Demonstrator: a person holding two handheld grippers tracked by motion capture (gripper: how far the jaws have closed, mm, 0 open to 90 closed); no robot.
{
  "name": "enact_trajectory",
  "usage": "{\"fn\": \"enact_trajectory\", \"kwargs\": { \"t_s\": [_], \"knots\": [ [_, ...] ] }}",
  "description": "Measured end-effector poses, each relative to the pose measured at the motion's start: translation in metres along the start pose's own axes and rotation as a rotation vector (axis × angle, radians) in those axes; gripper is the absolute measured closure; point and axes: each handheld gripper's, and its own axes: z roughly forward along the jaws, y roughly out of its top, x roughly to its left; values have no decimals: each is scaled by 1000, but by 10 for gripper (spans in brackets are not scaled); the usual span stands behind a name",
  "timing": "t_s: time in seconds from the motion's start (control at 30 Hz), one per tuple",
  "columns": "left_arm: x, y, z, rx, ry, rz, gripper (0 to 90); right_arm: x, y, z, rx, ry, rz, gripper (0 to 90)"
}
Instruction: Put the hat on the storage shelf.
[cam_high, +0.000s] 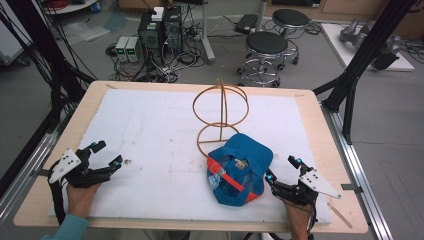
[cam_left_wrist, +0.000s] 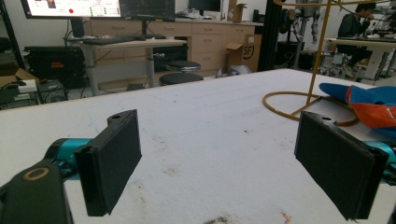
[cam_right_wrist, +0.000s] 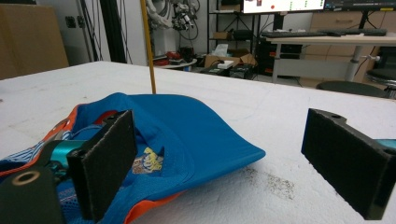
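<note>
A blue cap (cam_high: 243, 165) with orange trim lies upside down on the white sheet, front right of centre. Behind it stands a gold wire stand (cam_high: 220, 107) of rings on a thin pole. My right gripper (cam_high: 282, 169) rests just right of the cap, open, nothing between its jaws. In the right gripper view the cap (cam_right_wrist: 187, 130) lies close, behind my left jaw, with the stand's pole (cam_right_wrist: 148, 46) beyond it; the right gripper (cam_right_wrist: 224, 158) is empty. My left gripper (cam_high: 107, 153) sits at the sheet's front left, open and empty. The left gripper view shows that gripper (cam_left_wrist: 224, 163), the stand (cam_left_wrist: 317, 56) and the cap (cam_left_wrist: 369, 102) far right.
The wooden table (cam_high: 320, 125) has bare edges around the white sheet (cam_high: 150, 130). Black frame posts (cam_high: 350, 95) stand at both sides. On the floor beyond are two stools (cam_high: 265, 47), computer boxes (cam_high: 160, 30) and cables.
</note>
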Motion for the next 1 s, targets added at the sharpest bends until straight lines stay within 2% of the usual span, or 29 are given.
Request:
{"fn": "enact_trajectory", "kwargs": {
  "t_s": [0.2, 0.37, 0.73, 0.8, 0.9, 1.0],
  "knots": [
    [-1, 0, 0, 2, -1, 3, 149, 1, 0, 0, -1, 2, -6, 94],
    [0, 0, 1, 8, 4, -5, 149, 3, -1, -2, -22, 7, -39, 95],
    [-1, 0, 1, 7, 0, 4, 149, 3, 0, -1, -9, 29, -45, 95],
    [-1, 0, 1, 8, 0, 4, 149, 2, 0, 0, 1, 39, -36, 95],
    [-1, 0, 1, 8, 0, 4, 149, 1, 3, 1, 53, 52, -30, 95],
    [-1, 0, 1, 7, -1, 6, 149, 4, 8, -1, 51, 78, -41, 95]
  ]
}}
